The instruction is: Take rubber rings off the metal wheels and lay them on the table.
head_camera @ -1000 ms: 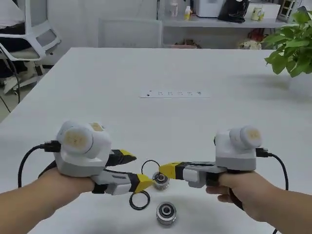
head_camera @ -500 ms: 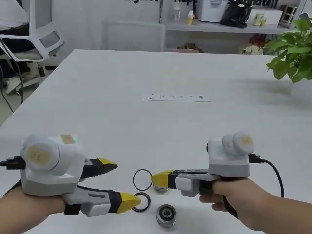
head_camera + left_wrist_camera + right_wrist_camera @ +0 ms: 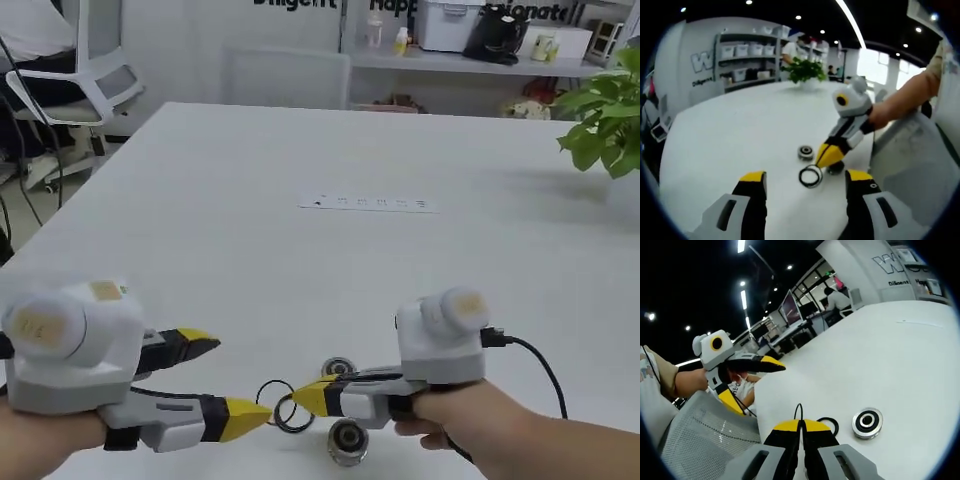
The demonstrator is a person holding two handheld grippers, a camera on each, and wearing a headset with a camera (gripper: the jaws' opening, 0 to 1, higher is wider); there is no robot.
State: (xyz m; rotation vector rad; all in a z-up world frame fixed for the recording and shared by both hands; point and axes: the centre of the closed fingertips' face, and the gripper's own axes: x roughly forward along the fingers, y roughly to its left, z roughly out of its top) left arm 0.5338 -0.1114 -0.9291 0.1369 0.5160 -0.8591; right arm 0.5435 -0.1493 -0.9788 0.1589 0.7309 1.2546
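Observation:
My right gripper [image 3: 303, 398] is shut on a thin black rubber ring [image 3: 269, 392], which sticks out from its yellow tips [image 3: 800, 426] just above the table. A thicker black ring [image 3: 294, 419] lies flat on the table beside it [image 3: 827, 424]. One metal wheel [image 3: 338, 368] stands just behind the right gripper's jaws [image 3: 867, 422]. A second wheel [image 3: 347, 440] sits under them, at the near edge. My left gripper [image 3: 230, 377] is open and holds nothing, a short way left of the rings [image 3: 810, 176].
The white table [image 3: 330, 260] stretches far ahead, with a white power strip [image 3: 367, 203] at its middle. A green plant [image 3: 607, 130] stands at the far right. An office chair [image 3: 80, 80] is off the far left corner.
My left gripper has drawn back to the left, away from the wheel. The right gripper has shifted left with the thin ring still in its tips.

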